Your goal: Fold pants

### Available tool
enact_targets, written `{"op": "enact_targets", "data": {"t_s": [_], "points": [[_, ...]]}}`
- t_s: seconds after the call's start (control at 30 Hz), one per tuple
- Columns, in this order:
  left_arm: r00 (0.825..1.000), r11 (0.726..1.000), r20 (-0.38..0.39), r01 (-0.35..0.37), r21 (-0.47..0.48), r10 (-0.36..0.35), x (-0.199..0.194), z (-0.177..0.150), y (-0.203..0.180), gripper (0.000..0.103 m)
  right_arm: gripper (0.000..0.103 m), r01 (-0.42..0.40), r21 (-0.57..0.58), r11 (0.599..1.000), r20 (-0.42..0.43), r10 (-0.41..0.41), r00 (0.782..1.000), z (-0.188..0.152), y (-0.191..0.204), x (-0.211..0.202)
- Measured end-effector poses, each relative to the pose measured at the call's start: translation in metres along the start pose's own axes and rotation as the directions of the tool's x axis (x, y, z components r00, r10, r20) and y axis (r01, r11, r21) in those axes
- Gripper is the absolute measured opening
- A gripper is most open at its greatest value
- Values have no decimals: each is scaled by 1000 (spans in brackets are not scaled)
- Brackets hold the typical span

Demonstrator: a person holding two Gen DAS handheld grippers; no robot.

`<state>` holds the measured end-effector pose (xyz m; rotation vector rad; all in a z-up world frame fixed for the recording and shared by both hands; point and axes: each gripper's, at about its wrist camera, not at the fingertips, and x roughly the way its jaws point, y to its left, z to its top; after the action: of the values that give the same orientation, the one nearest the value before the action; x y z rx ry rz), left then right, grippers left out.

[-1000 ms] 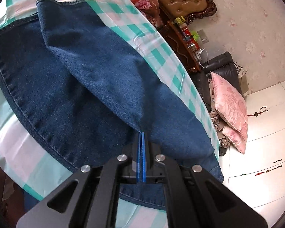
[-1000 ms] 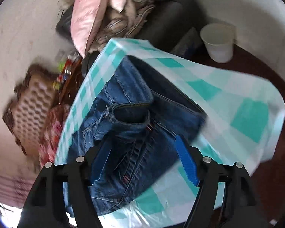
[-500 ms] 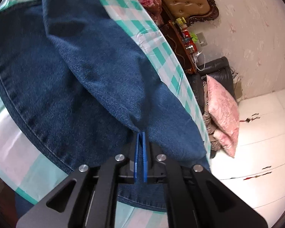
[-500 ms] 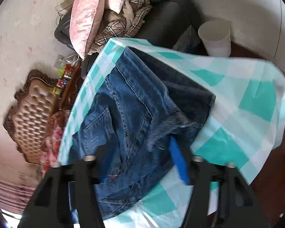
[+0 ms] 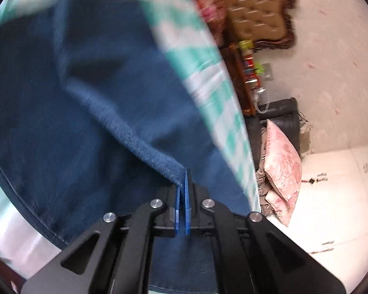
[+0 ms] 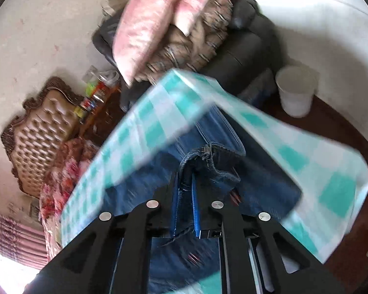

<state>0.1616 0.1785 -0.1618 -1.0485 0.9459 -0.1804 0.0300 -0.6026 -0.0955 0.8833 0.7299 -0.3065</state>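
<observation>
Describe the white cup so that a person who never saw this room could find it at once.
Find the table with the green-and-white checked cloth and the jeans on it. Past its far corner, near the dark sofa, stands the white cup on a dark brown surface. It is the only plain white, open-topped container there.
</observation>
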Motion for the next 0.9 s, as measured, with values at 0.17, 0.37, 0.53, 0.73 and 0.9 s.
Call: {"op": "enact_targets", "data": {"t_s": [0.17,0.37,0.53,0.73,0.9], "points": [[999,994,41,-19,112,14,-52,-32,-33,2,10,-8,-20,1000,37,9,999,30,-5,-29],[991,993,-76,-110,30,112,-32,-72,31,2,10,160,-56,986,-122,-166,979,5,-55,19],[993,993,-52,-98,65,102,-36,-73,23,2,10,202,-137,970,-39,-209,977,-7,-43,7],[987,991,-85,-130,40,133,-25,-76,38,2,10,304,-257,917,9,-312,950,-15,-32,18],[998,997,-31,-59,-43,57,-41,-67,61,25,10,332,-274,903,23,-339,940,-22,-36,21]]}}
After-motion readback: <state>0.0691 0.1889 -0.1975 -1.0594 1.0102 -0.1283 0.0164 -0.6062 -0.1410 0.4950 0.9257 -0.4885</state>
